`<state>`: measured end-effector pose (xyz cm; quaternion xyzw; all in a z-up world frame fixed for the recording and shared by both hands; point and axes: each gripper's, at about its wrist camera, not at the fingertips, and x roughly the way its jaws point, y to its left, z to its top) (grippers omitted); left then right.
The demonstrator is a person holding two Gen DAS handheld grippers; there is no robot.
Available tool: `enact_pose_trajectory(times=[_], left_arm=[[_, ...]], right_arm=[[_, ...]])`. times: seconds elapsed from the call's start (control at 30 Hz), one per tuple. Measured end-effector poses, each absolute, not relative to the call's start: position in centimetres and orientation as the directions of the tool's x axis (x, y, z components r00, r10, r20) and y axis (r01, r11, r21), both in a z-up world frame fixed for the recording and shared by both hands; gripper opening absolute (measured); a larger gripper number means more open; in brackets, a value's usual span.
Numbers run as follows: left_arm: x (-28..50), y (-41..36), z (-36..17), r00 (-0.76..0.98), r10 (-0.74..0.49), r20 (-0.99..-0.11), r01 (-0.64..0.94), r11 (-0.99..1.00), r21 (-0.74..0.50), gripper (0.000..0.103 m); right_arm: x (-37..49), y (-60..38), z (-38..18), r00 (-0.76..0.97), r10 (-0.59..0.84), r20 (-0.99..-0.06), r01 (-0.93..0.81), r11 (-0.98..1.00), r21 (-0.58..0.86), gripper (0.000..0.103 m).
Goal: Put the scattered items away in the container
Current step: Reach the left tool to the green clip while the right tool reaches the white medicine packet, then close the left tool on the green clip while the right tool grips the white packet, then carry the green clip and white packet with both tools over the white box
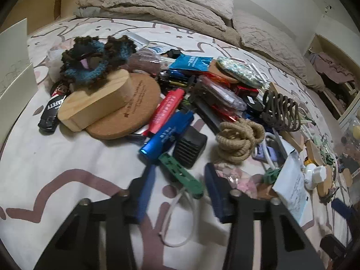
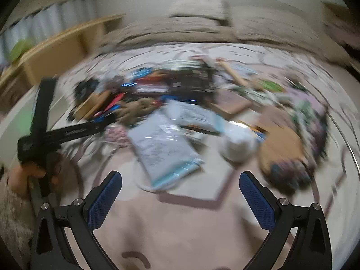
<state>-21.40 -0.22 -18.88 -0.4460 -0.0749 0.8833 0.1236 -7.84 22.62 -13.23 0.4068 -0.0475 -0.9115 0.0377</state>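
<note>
A wooden block (image 1: 94, 103) lies on a cork coaster (image 1: 132, 110), with a crocheted scrunchie (image 1: 90, 60) behind them and a lighter (image 1: 52, 110) to their left. Right of the coaster two more lighters (image 1: 166, 110) lie side by side; a coil of rope (image 1: 238, 139) sits farther right, a claw clip (image 1: 281, 110) behind it. All rest on the bedsheet (image 1: 56, 162).

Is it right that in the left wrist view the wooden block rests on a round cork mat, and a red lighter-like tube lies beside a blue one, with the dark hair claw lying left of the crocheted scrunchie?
Not quite. The left wrist view shows the dark hair claw far to the right of the crocheted scrunchie, beyond the coiled rope. The wooden block does rest on the round cork mat, and the red tube lies beside the blue one.
</note>
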Motion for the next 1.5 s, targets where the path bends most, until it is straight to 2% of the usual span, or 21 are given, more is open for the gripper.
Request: enact_pose_trajectory(times=[0.03, 0.2, 0.37, 0.67, 0.8, 0.87, 0.9, 0.97, 1.5], left_arm=[[-21.4, -0.5, -19.0, -0.572, 0.287, -0.768, -0.149, -0.958, -0.247, 0.034], [-21.3, -1.3, -19.0, -0.568, 0.320, -0.759, -0.164, -0.947, -0.277, 0.025], [-20.4, -1.3, -18.7, -0.563, 0.319, -0.762, -0.196, -0.948, -0.252, 0.013], [-18.1, -1.1, -17.6, -0.563, 0.357, -0.745, -0.261, -0.932, -0.250, 0.012], [-17.0, -0.3, -17.1, -0.560, 0.376, -0.738, -0.295, -0.923, -0.247, 0.012], [-16.3, -0.1, -16.8, -0.558, 0.388, -0.734, -0.307, -0.918, -0.251, 0.012], [-16.1, 0.0, -16.8, -0.558, 0.392, -0.732, -0.310, -0.916, -0.254, 0.012], [-15.5, 0.0, -16.6, -0.555, 0.402, -0.728, -0.313, -0.912, -0.264, 0.012], [-12.1, -1.5, -16.3, -0.560, 0.402, -0.725, -0.268, -0.915, -0.300, 0.012]], right_arm=[[-8.3, 22.2, -13.3, -0.659, -0.118, -0.743, 0.060, -0.993, 0.105, 0.103], [-10.8, 21.3, -13.9, -0.613, -0.131, -0.779, 0.131, -0.989, 0.063, 0.103], [-12.8, 21.0, -14.7, -0.574, -0.111, -0.811, 0.150, -0.988, 0.029, 0.103], [-15.1, 22.1, -16.9, -0.503, -0.090, -0.860, 0.091, -0.995, 0.051, 0.102], [-14.8, 21.9, -17.3, -0.514, -0.087, -0.853, 0.083, -0.995, 0.052, 0.076], [-14.4, 21.8, -17.0, -0.527, -0.094, -0.845, 0.087, -0.995, 0.056, 0.073], [-14.3, 21.7, -16.9, -0.530, -0.099, -0.842, 0.088, -0.994, 0.061, 0.066], [-13.8, 21.6, -16.7, -0.541, -0.103, -0.835, 0.085, -0.994, 0.067, 0.061], [-9.2, 19.3, -15.7, -0.561, -0.126, -0.818, 0.060, -0.992, 0.112, 0.060]])
